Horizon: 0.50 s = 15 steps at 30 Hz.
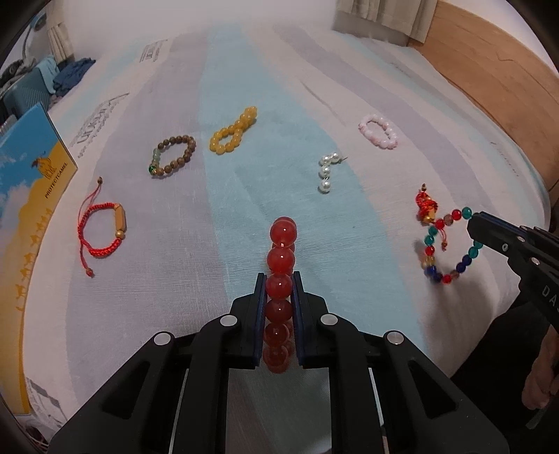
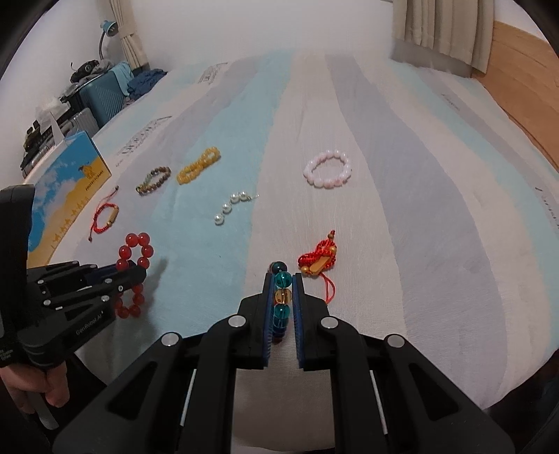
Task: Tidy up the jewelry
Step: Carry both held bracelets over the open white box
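Note:
My left gripper (image 1: 278,279) is shut on a red bead bracelet (image 1: 282,244), held edge-on above the bed; it also shows in the right wrist view (image 2: 134,260). My right gripper (image 2: 282,279) is shut on a multicolour bead bracelet (image 2: 281,279), seen as a ring in the left wrist view (image 1: 450,244). On the bed lie a red cord bracelet (image 1: 101,227), a brown wooden bracelet (image 1: 174,155), a yellow bracelet (image 1: 232,131), a pearl strand (image 1: 326,171), a pink bracelet (image 1: 379,131) and a red knotted cord charm (image 2: 319,260).
A blue and yellow box (image 1: 31,195) lies at the bed's left edge. A wooden headboard (image 1: 496,70) runs along the right. Suitcases and clutter (image 2: 94,94) stand beyond the far left of the bed. Curtains (image 2: 443,28) hang at the back.

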Motion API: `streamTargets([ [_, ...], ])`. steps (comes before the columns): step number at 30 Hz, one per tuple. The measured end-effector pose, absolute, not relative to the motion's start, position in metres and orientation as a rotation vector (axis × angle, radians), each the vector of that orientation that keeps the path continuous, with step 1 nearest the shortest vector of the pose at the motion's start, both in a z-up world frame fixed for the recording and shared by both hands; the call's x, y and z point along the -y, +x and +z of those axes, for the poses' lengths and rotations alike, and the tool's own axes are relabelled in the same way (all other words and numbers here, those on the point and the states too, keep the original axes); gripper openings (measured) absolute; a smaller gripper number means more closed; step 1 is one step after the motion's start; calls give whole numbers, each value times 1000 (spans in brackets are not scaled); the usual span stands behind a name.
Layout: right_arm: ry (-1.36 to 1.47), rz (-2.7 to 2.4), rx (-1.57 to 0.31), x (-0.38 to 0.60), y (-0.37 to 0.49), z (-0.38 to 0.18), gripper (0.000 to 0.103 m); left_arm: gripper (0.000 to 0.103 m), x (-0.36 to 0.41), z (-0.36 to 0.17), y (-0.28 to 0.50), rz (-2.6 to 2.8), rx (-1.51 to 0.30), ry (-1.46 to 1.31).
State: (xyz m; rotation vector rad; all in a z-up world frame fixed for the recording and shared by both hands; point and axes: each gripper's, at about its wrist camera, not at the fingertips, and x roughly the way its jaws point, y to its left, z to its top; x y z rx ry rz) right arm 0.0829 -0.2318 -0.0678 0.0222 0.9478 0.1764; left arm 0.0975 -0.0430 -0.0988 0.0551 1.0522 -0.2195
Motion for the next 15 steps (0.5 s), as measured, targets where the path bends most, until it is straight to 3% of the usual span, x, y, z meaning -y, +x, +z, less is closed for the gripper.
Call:
streamTargets([
  [15,31,172,-897,221,76,-34,9,12,33,-65,89,-218,-1050,38],
])
